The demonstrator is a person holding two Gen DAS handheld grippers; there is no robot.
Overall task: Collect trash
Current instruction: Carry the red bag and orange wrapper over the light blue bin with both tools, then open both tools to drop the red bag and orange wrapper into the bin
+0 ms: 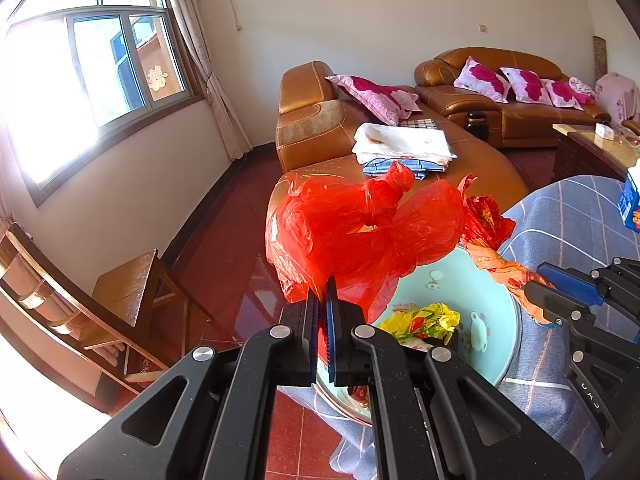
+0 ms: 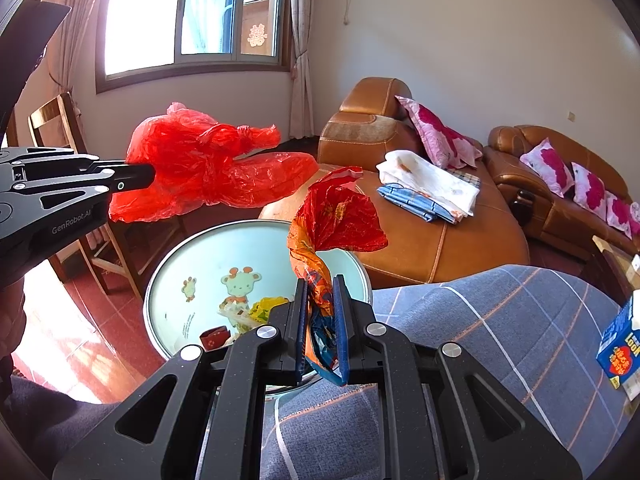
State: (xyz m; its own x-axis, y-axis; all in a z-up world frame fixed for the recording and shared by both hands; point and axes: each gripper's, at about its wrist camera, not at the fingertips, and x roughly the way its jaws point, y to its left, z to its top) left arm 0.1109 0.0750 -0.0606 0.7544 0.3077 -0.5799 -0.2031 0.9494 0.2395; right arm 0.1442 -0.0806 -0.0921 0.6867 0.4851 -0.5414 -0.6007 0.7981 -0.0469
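My left gripper (image 1: 320, 292) is shut on a crumpled red plastic bag (image 1: 360, 228) and holds it in the air over the round pale-blue basin (image 1: 492, 304). The bag also shows in the right wrist view (image 2: 208, 168), left of centre, with the left gripper (image 2: 150, 174) at its edge. My right gripper (image 2: 320, 292) is shut on a red-orange snack wrapper (image 2: 340, 216) above the basin's rim (image 2: 160, 280); it also shows in the left wrist view (image 1: 532, 284) holding the wrapper (image 1: 488, 220). Yellow wrappers (image 1: 424, 320) and a small red scrap (image 2: 214, 338) lie inside the basin.
A brown leather sofa (image 2: 440, 240) with folded cloths (image 2: 428, 188) and pink pillows (image 2: 436, 132) stands behind. A blue checked blanket (image 2: 500, 340) lies at the right with a blue box (image 2: 620, 344) on it. A wooden chair (image 1: 132, 292) stands by the window wall.
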